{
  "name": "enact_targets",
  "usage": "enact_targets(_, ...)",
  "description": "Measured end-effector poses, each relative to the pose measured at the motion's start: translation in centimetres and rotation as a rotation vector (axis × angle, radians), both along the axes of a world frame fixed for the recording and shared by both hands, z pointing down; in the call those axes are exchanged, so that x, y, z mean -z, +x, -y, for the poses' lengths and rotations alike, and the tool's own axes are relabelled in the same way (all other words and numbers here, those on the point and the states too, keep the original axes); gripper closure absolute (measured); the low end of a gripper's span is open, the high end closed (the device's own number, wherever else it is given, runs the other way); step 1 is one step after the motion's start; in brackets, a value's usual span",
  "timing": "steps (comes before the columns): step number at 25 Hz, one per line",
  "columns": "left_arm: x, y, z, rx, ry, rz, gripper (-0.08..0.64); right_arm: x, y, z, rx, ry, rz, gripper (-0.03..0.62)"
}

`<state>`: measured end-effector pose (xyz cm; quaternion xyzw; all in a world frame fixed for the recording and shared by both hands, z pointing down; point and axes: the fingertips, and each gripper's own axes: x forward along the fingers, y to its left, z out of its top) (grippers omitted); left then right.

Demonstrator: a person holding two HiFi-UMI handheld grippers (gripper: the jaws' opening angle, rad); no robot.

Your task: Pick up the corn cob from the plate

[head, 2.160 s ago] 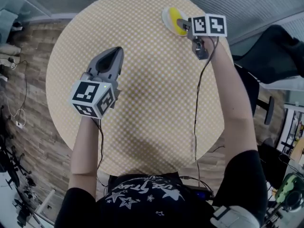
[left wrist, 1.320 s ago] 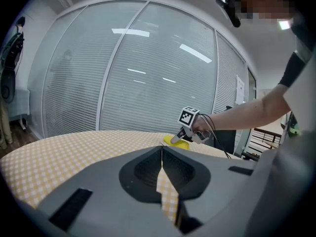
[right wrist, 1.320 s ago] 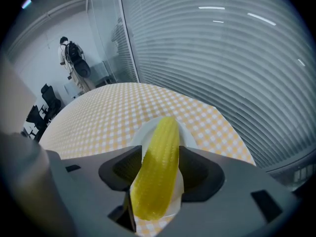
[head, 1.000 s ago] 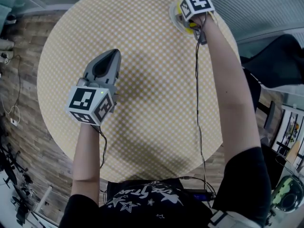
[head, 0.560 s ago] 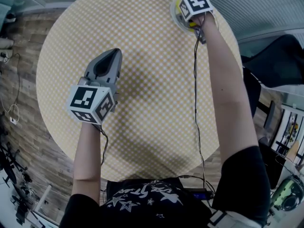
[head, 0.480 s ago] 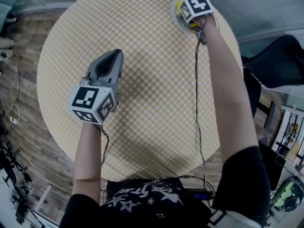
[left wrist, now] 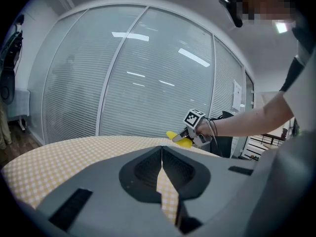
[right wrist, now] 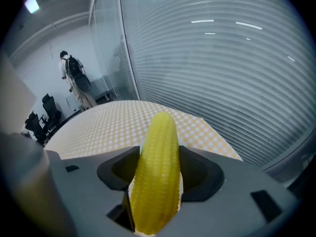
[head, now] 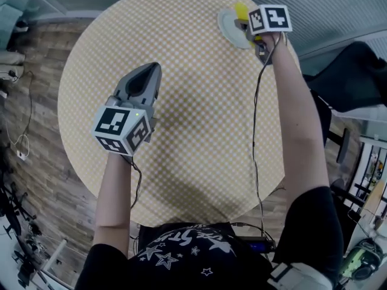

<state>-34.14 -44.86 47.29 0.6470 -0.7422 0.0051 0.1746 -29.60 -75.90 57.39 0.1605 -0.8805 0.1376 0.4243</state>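
The yellow corn cob (right wrist: 157, 167) stands lengthwise between the jaws of my right gripper (right wrist: 157, 154), which is shut on it, with the checked table below. In the head view the corn cob (head: 241, 11) sticks out of the right gripper (head: 249, 24) just above the small white plate (head: 227, 26) at the table's far right edge. My left gripper (head: 146, 76) hovers over the left half of the table, jaws shut with nothing between them. From the left gripper (left wrist: 162, 151) view, the corn cob (left wrist: 178, 139) shows far off, raised above the tabletop.
The round table (head: 199, 119) wears a yellow checked cloth. A black chair (head: 354, 71) stands off its right side. Curved glass walls with blinds (right wrist: 222, 68) lie beyond the far edge. A person (right wrist: 74, 78) stands far off. Cables (head: 257, 132) trail along the right arm.
The right gripper has risen off the plate with the corn cob in it, so the white plate now shows bare. The left gripper has hardly moved.
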Motion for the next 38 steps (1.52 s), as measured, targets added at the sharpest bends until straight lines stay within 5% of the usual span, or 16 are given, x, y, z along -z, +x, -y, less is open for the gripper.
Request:
enact_targets(12, 7.4, 3.0, -6.5, -0.023, 0.107, 0.025, 0.549, 16.8, 5.5, -12.6, 0.018, -0.086, 0.536, 0.344)
enact_targets(18, 10.9, 5.0, -10.5, -0.062, 0.17, 0.044, 0.549, 22.8, 11.1, -20.5, 0.003, -0.083, 0.732, 0.344)
enact_targets(33, 14.0, 12.0, -18.8, -0.239, 0.205, -0.004, 0.549, 29.0, 21.6, -38.4, -0.171, -0.303, 1.242, 0.344)
enact_targets(38, 13.0, 14.5, -20.7, -0.331, 0.189, -0.035, 0.549, 28.2, 25.1, -43.4, -0.271, -0.337, 1.325, 0.344)
